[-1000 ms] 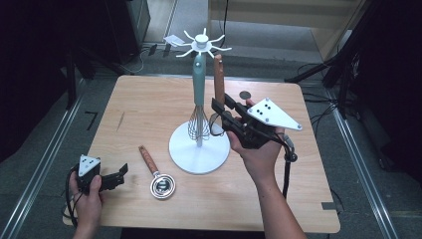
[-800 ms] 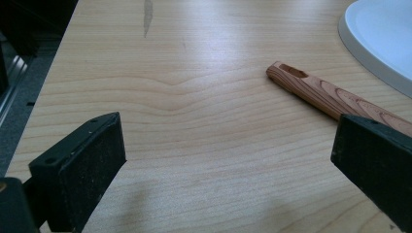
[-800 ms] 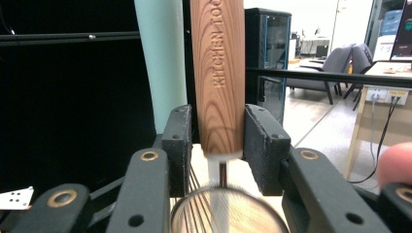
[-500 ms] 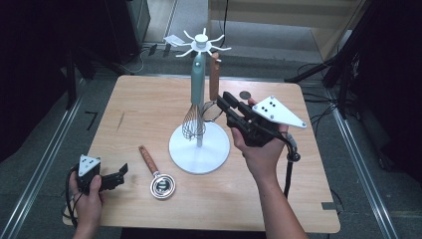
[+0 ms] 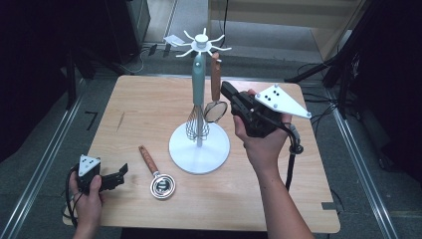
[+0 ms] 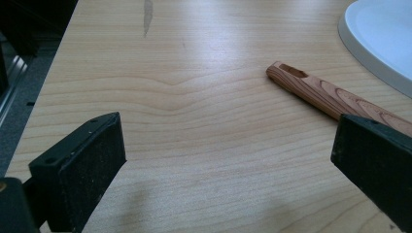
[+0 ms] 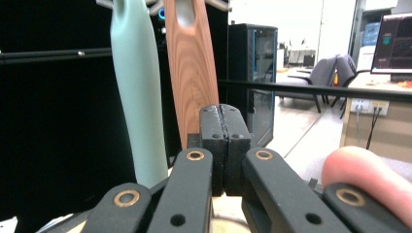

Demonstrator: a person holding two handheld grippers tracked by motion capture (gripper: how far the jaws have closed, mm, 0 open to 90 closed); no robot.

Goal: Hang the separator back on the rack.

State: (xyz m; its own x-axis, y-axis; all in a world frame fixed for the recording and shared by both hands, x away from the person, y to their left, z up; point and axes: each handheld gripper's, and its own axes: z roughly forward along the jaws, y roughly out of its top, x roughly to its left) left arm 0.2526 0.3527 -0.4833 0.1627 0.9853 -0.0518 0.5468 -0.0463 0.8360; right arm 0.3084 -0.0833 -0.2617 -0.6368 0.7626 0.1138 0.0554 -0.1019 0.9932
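Observation:
A white utensil stand (image 5: 200, 144) rises at the table's middle. From its top hooks hang a teal-handled whisk (image 5: 198, 82) and a wooden-handled strainer (image 5: 215, 74), whose round head is just right of the whisk wires. My right gripper (image 5: 226, 91) is held high, right beside the strainer, jaws pressed together with nothing between them. In the right gripper view, the right gripper (image 7: 225, 145) has the wooden handle (image 7: 192, 63) and the teal handle (image 7: 138, 87) just behind it. A second wooden-handled utensil (image 5: 155, 172) lies flat on the table. My left gripper (image 5: 121, 172) rests open at the front left.
The wooden table (image 5: 139, 104) has bare room at the left and back. In the left gripper view, the left gripper (image 6: 228, 160) faces the flat utensil's handle (image 6: 330, 97) and the stand's base edge (image 6: 384, 34). Metal rails run along the floor on both sides.
My right gripper has risen a little beside the stand and shifted slightly left. The strainer's round head now shows beside the whisk. The left hand has stayed put.

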